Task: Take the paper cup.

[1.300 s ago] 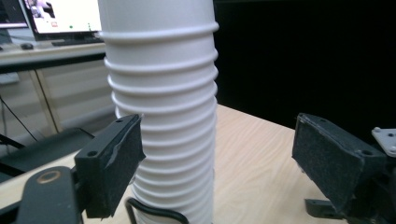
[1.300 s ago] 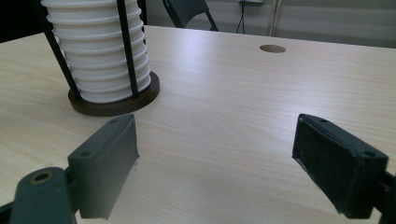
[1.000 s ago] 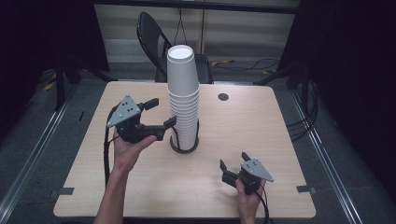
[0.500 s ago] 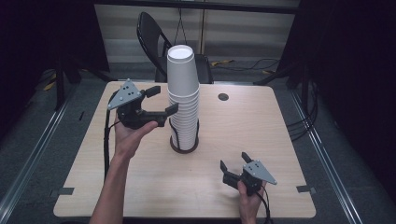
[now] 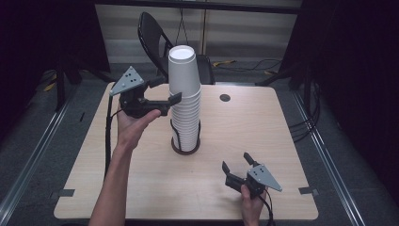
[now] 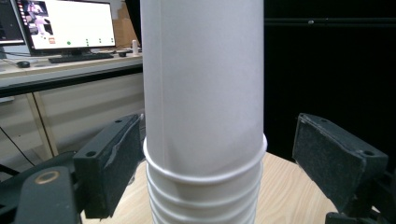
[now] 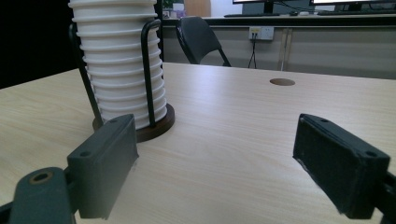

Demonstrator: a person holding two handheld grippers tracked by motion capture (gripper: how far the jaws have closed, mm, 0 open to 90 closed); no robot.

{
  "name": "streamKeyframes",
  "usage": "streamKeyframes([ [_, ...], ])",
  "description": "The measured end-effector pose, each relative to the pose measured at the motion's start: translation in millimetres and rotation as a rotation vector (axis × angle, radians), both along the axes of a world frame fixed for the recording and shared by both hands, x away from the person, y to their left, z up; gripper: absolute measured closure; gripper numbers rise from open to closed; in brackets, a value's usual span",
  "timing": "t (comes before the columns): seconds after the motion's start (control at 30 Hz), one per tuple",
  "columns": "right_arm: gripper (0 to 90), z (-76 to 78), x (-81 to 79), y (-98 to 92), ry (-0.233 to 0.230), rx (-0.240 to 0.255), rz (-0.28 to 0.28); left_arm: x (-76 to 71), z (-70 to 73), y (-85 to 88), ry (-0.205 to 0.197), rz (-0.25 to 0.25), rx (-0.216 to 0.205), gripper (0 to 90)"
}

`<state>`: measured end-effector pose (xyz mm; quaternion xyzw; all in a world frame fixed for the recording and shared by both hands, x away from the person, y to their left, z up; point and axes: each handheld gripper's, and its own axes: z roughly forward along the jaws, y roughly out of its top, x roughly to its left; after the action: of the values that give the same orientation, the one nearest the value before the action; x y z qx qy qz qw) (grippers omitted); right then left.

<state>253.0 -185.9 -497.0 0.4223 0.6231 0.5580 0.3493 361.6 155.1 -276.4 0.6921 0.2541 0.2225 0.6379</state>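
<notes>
Left hand-held gripper (image 5: 165, 92) straddles the top cup (image 5: 183, 70) of stack-filled holder (image 5: 184, 147).

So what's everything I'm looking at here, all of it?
paper cups: one tall stack, too many to count, white, upside down in the holder mid-table
cup holder: one, dark round base with black wire uprights, table centre
table: one, light wood, with a round hole near the far edge
chair: one, black, behind the table
monitor: one, lit, on a desk in the background
left gripper: one, black, jaws open either side of the top cup
right gripper: one, black, jaws open, low at the near right
</notes>
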Motion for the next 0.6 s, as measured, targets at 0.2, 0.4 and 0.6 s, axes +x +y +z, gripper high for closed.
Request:
streamKeyframes([
  [0.2, 13.2, -0.2, -0.6, 0.1, -0.008, -0.001, 0.012, 7.2, 6.7, -4.9, -0.001, -0.005, 0.027, 15.5],
  [0.4, 13.4, 0.0, -0.4, 0.7, -0.004, -0.005, 0.012, 15.2, 12.7, -11.1, 0.005, -0.008, 0.047, 15.5],
  [0.6, 13.4, 0.2, 0.4, 1.5, 0.002, -0.015, 0.014, 26.4, 14.6, -18.4, 0.025, -0.007, 0.057, 15.4],
])
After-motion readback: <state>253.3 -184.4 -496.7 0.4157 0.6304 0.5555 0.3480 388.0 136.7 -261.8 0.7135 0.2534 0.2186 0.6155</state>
